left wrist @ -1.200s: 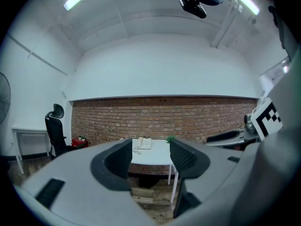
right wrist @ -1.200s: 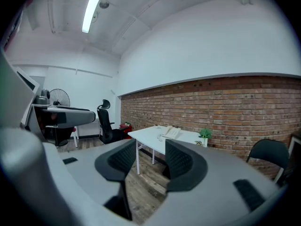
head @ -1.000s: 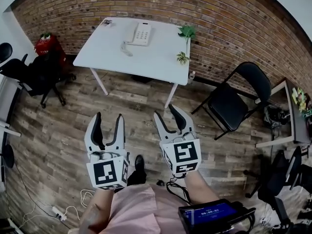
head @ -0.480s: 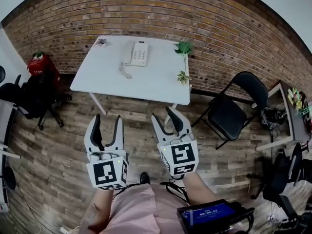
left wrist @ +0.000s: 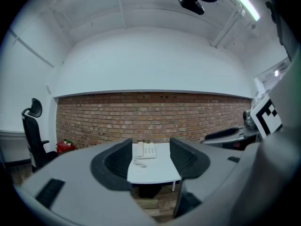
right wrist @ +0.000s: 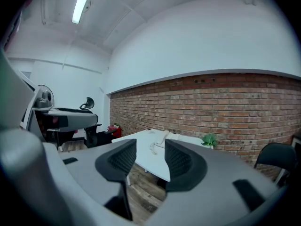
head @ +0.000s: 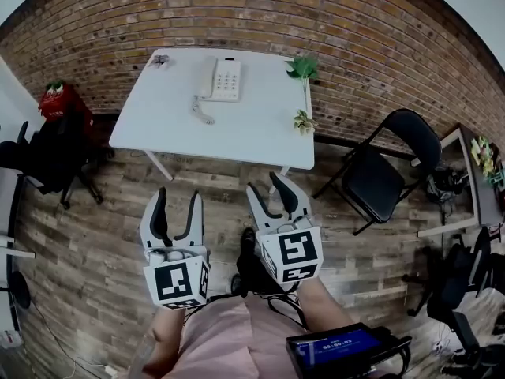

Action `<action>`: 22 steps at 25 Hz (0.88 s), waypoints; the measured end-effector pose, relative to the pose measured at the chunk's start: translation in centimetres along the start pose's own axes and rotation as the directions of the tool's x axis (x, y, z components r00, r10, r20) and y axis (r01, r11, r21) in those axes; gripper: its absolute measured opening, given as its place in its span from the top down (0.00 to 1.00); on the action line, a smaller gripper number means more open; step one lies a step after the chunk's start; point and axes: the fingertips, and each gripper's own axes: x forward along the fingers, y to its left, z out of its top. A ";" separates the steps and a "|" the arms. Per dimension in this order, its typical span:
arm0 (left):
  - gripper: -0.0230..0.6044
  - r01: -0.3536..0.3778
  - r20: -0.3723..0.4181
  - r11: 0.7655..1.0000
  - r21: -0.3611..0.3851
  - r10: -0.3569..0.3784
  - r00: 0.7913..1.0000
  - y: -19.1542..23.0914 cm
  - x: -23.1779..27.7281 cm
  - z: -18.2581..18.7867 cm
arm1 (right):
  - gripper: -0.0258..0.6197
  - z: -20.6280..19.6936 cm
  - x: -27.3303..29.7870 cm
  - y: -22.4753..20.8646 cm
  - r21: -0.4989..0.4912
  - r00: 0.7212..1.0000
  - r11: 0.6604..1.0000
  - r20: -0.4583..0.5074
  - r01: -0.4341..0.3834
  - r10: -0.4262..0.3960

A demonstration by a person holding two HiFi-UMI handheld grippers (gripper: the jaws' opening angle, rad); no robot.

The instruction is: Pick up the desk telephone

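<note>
Brick wall [head: 331, 22] behind, wood floor below. Head view: desk telephone [head: 223, 79] sits near the far edge of white table [head: 237, 133], well apart from left gripper [head: 177, 202] and right gripper [head: 269, 186], both held fwd toward it. Left gripper view: jaws part-open, empty, framing it, prob. lining up the reach. Right gripper view: same, nothing gripped.

Head view downward, others facing distant telephone [head: 225, 79]
</note>
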 end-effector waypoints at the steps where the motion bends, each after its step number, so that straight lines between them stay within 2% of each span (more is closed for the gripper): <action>1: 0.56 -0.001 -0.007 1.000 -0.001 0.001 1.000 0.2 0.6 -0.3 | 0.66 -0.1 0.6 -0.1 -0.001 1.000 1.000 -0.003 -0.002 0.002; 8: 0.55 0.007 -0.049 1.000 0.013 -0.007 0.999 1.0 6.5 -1.9 | 0.66 -0.6 6.0 -3.0 0.016 1.000 1.000 -0.016 0.003 -0.003; 22: 0.55 0.046 -0.090 0.998 0.045 -0.042 0.995 3.1 21.9 -1.5 | 0.66 1.0 19.3 -10.9 0.050 0.999 0.999 -0.040 0.013 -0.011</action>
